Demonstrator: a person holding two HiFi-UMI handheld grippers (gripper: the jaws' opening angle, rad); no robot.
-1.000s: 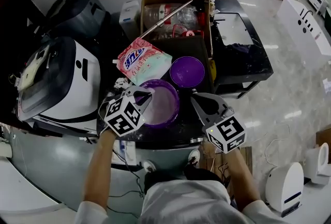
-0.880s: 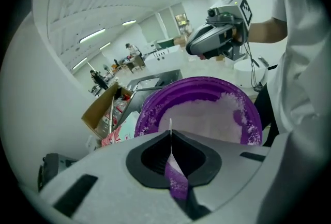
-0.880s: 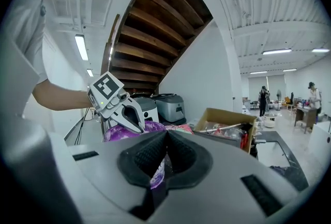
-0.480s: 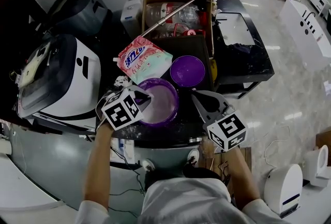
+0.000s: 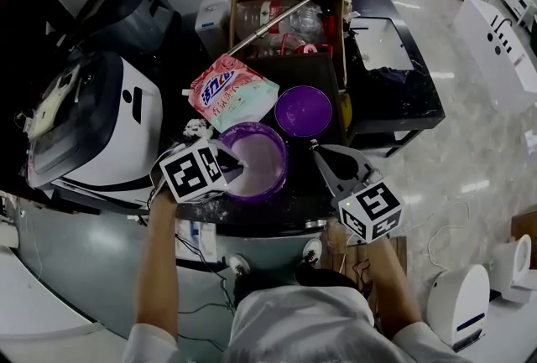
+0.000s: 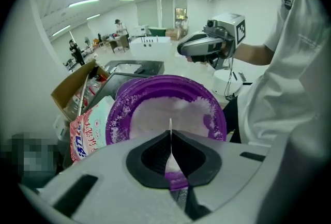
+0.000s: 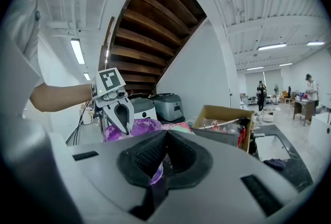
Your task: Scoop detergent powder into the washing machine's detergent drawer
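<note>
Jaws of left gripper (image 5: pixel 237 158) and right gripper (image 5: pixel 316 150) are closed; pale sliver between left's unidentifiable.

The left gripper (image 5: pixel 235 160), with its marker cube, is covering the near-left rim of the round purple plastic basin of white powder (image 5: pixel 262 162) in the head view. In the left gripper view a thin white sliver (image 6: pixel 169 124) is standing between the closed jaws, too thin to identify. The pink-and-white printed detergent bag (image 6: pixel 85 132) is being cut off there by the gripper's grey body. The right gripper (image 7: pixel 165 135) is hiding the basin's lower part in its own view. The distant standing people (image 6: pixel 75 49) are showing too small to make out.
</note>
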